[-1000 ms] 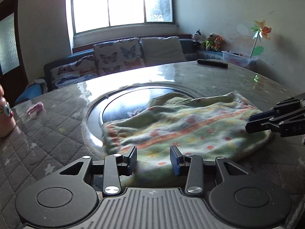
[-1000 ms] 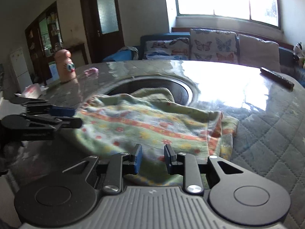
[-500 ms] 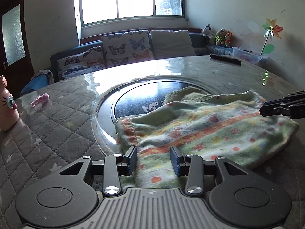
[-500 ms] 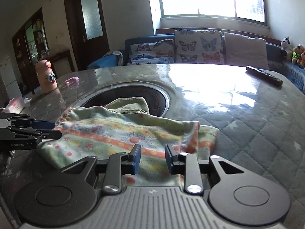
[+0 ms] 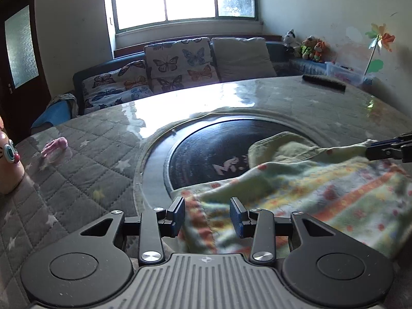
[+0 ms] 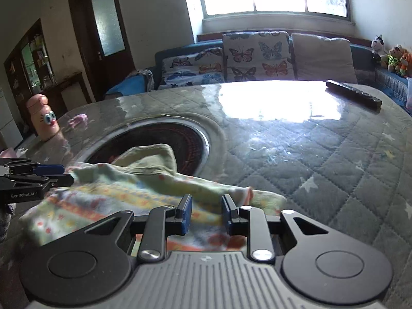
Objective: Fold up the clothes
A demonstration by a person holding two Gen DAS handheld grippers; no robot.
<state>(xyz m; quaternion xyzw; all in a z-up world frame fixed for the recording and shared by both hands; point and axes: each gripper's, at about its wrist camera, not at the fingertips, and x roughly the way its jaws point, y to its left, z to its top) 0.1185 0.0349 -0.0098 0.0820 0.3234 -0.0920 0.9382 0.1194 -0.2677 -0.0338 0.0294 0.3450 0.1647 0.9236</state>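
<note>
Comparing with a second ago, I see the green flowered fleece garment (image 5: 322, 195) pulled toward me on the quilted grey surface (image 5: 85, 170), lower right. Left hand-held gripper (image 5: 207, 215) and right hand-held gripper (image 6: 204, 213) stand narrowly apart, cloth between; grip unclear.

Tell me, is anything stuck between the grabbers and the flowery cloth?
Nothing visible. The flowery cloth lies right between the open fingers of the left hand-held gripper, and likewise at the right hand-held gripper.
</note>
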